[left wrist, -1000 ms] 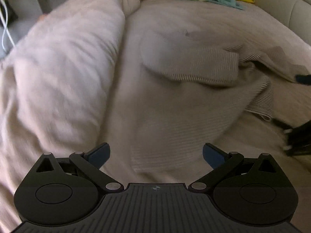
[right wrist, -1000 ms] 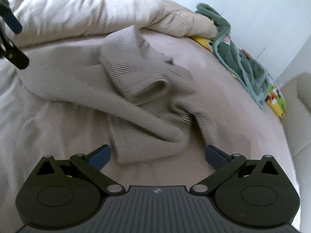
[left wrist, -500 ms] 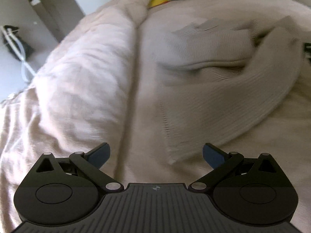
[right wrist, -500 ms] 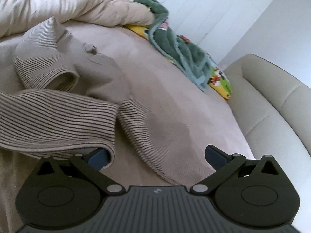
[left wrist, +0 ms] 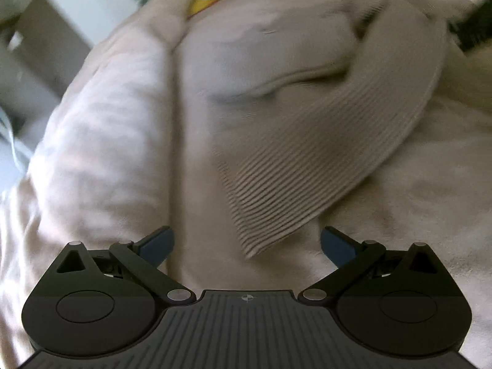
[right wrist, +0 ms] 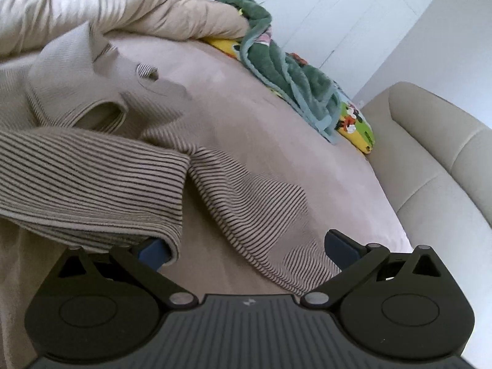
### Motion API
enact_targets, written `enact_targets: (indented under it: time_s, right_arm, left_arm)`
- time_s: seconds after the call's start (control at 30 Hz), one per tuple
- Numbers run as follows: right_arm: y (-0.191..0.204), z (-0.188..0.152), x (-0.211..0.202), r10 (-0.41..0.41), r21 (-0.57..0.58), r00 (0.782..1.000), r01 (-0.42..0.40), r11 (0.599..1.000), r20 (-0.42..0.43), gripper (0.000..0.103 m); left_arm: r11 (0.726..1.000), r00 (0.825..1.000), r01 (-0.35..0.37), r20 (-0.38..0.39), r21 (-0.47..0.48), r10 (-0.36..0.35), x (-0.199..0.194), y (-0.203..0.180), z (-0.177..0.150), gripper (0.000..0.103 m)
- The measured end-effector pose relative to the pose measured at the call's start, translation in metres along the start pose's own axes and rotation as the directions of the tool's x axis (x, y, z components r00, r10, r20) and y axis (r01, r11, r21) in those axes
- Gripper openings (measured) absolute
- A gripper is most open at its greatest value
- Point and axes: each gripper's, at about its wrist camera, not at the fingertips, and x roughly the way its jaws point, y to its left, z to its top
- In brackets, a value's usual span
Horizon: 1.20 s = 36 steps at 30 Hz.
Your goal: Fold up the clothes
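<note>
Ribbed sweater crumpled on bed. Left gripper spread wide, sweater corner between fingers, unpinched. Right gripper spread wide, cuff draped over left finger. Green blanket at 1 o'clock; duvet at 10 o'clock.

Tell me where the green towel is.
In the right wrist view the green towel lies bunched at the bed's far edge, upper centre, over a yellow printed cloth, just right of the beige duvet.
</note>
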Motion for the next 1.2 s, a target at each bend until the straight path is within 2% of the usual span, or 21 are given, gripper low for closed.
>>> enact_targets:
  time_s: [0.03,0.13,0.23,0.37,0.47,0.6,0.67,0.77,0.83,0.93,1.1,1.2]
  right_arm:
    - [-0.002,0.000,-0.002,0.000,0.004,1.000,0.000,1.000,0.006,0.103]
    - [-0.010,-0.001,-0.007,0.000,0.014,1.000,-0.001,1.000,0.027,0.103]
    - [-0.016,0.000,-0.008,0.010,0.024,0.999,-0.011,1.000,0.035,0.103]
    - [-0.019,0.001,-0.006,0.028,0.031,0.999,-0.029,0.999,0.025,0.103]
    - [-0.018,0.001,-0.004,0.040,0.028,0.999,-0.040,0.999,0.015,0.103]
    - [0.000,-0.002,0.008,0.031,-0.033,1.000,-0.031,0.999,0.000,0.103]
    - [0.014,-0.007,0.022,0.014,-0.096,1.000,-0.013,0.995,0.001,0.103]
    - [0.021,-0.014,0.030,-0.036,-0.193,0.998,0.046,0.980,0.056,0.103]
    - [0.009,-0.016,0.020,-0.071,-0.220,0.991,0.095,0.971,0.115,0.103]
    - [-0.036,-0.020,-0.014,-0.116,-0.194,0.978,0.150,0.969,0.175,0.103]
    - [-0.109,-0.044,-0.085,-0.138,-0.178,0.976,0.168,0.970,0.167,0.103]
    - [-0.139,-0.068,-0.134,-0.119,-0.184,0.989,0.133,0.974,0.086,0.103]
  left_arm:
    - [1.000,1.000,-0.020,0.012,0.014,0.019,0.002,-0.002,0.003,0.103]
    - [0.997,0.997,-0.064,0.043,-0.039,0.065,0.004,0.012,0.017,0.103]
    - [0.990,0.996,-0.043,0.076,-0.137,0.054,-0.007,0.039,0.024,0.103]
    - [0.982,0.999,-0.027,0.031,-0.188,0.034,0.002,0.055,0.027,0.103]
    - [0.973,0.998,-0.061,-0.025,-0.222,0.056,0.016,0.063,0.029,0.103]
    - [0.981,0.995,-0.096,-0.056,-0.170,0.087,0.036,0.052,0.030,0.103]
    - [0.983,0.987,-0.148,-0.083,-0.108,0.139,0.049,0.041,0.033,0.103]
    - [0.971,0.977,-0.198,-0.108,-0.131,0.184,0.055,0.038,0.039,0.103]
    - [0.967,0.976,-0.204,-0.109,-0.154,0.189,0.042,0.039,0.041,0.103]
    - [0.973,0.984,-0.171,-0.078,-0.152,0.161,0.015,0.033,0.048,0.103]
    - [0.989,0.997,-0.081,-0.005,-0.120,0.081,-0.058,0.004,0.057,0.103]
    - [0.993,1.000,-0.008,-0.023,-0.116,0.005,-0.093,-0.015,0.047,0.103]
